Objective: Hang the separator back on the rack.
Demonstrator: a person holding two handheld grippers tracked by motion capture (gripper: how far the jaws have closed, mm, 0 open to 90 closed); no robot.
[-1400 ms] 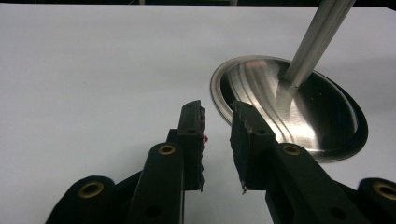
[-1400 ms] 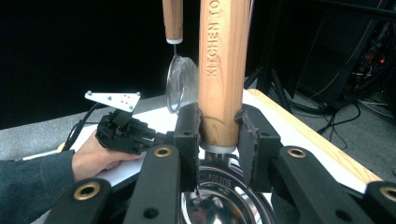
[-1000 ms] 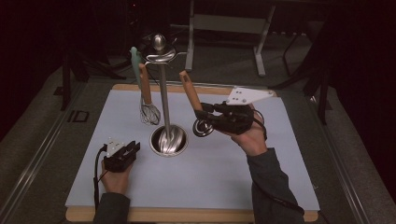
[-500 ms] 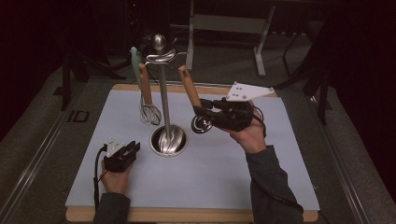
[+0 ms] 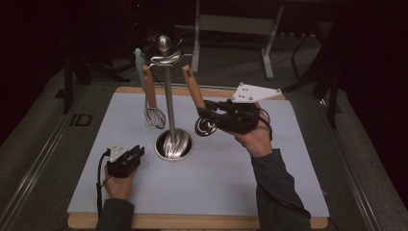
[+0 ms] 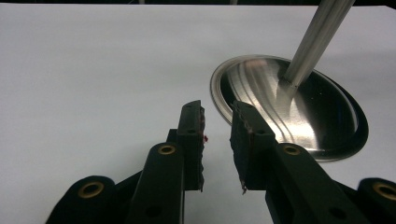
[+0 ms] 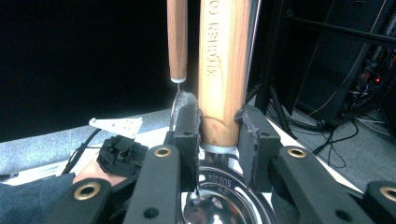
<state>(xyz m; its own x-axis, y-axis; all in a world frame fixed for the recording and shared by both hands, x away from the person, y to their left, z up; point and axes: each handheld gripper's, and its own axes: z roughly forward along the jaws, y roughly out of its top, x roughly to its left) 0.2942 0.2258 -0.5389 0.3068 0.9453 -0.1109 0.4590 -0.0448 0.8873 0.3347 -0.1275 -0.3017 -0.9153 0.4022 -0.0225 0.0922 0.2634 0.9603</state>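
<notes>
My right hand-held gripper (image 5: pixel 208 117) is clenched on the wooden handle (image 7: pixel 223 70) of a small coil whisk (image 5: pixel 205 127). In the right gripper view, both pads press on the lower end of this handle, just above its metal collar. The whisk is lifted from the bench (image 5: pixel 288 159) and tilted, with the handle top leaning to the far left, near the hooks of the metal stand (image 5: pixel 168 96). Its wire coil hangs just to the right of the round base (image 6: pixel 299 112) of the stand.

A second whisk (image 5: pixel 153 108) with a wooden handle hangs on the left side of the stand, and a pale green utensil (image 5: pixel 139 60) hangs beside it.

My left hand-held gripper (image 6: pixel 217 135) rests low on the bench at the near left, just beside the rim of the base. Its jaws stand apart and nothing is between them, so it is released.
</notes>
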